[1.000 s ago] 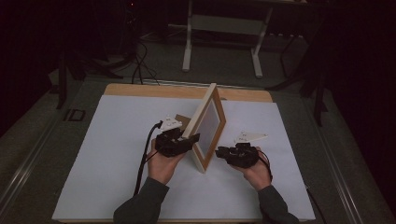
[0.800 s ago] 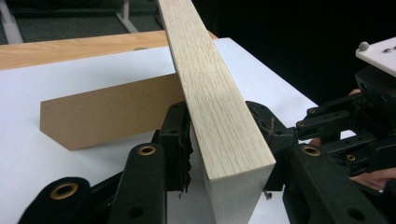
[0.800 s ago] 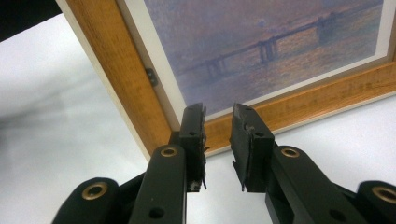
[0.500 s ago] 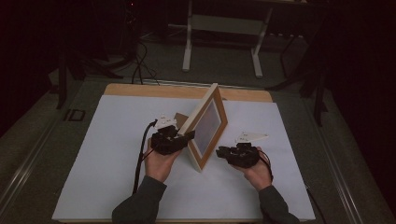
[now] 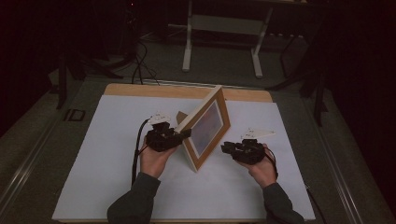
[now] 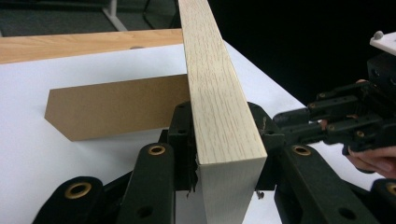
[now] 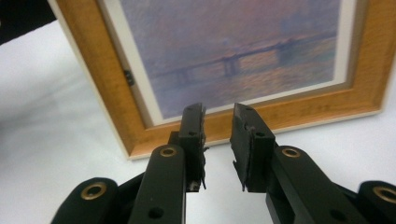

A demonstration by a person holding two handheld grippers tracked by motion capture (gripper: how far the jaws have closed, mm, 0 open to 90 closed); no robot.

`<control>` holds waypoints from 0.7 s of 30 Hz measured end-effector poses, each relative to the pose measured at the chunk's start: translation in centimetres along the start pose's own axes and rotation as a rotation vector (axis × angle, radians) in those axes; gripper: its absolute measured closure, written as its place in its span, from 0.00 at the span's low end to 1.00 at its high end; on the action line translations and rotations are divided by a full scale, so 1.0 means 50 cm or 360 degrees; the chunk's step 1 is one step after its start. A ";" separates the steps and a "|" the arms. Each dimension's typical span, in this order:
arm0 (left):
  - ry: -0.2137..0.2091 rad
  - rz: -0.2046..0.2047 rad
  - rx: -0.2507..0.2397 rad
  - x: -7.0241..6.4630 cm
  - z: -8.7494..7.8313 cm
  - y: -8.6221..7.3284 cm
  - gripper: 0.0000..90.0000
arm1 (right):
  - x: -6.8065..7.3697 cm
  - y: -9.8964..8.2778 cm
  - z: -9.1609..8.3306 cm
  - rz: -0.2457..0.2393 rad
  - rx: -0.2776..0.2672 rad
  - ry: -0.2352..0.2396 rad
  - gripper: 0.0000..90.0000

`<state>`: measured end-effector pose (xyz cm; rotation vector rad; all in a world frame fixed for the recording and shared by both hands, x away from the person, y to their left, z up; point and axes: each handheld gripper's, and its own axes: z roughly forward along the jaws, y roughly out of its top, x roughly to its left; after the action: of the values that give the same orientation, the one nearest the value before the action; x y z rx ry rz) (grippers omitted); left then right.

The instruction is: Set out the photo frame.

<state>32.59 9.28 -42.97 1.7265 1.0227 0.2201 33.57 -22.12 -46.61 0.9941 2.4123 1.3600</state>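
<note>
Left tool [image 6: 227,140], jaws just closing, clamps the pale-grained wooden picture frame [image 5: 205,128]; right tool [image 7: 217,123] hangs released.

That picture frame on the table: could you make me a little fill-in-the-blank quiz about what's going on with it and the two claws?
1. The picture frame stands on the white table cover, propped from behind by a brown ____.
2. The left claw has just been closing, its jaws on either side of the frame's pale wooden ____.
3. The right claw hovers in front of the frame with ____ between its jaws.
4. The print shows a hazy ____ over water.

Missing words: stand; edge; nothing; bridge
</note>
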 end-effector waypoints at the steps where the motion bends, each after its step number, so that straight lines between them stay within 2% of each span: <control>1: -0.0005 -0.0002 0.0000 0.001 0.000 0.000 0.76 | -0.001 0.000 -0.001 0.0008 -0.0011 -0.0006 0.82; 13: -0.0111 0.0012 0.0041 0.030 -0.007 0.007 0.77 | -0.017 0.006 -0.018 0.0030 -0.0045 -0.0076 0.82; 21: -0.0161 0.0064 0.0079 0.041 -0.011 0.013 0.77 | -0.024 0.009 -0.025 0.0038 -0.0059 -0.0089 0.82</control>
<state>33.86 11.09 -42.83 1.7859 0.9270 0.1329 34.10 -23.56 -45.71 1.0408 2.3341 1.3610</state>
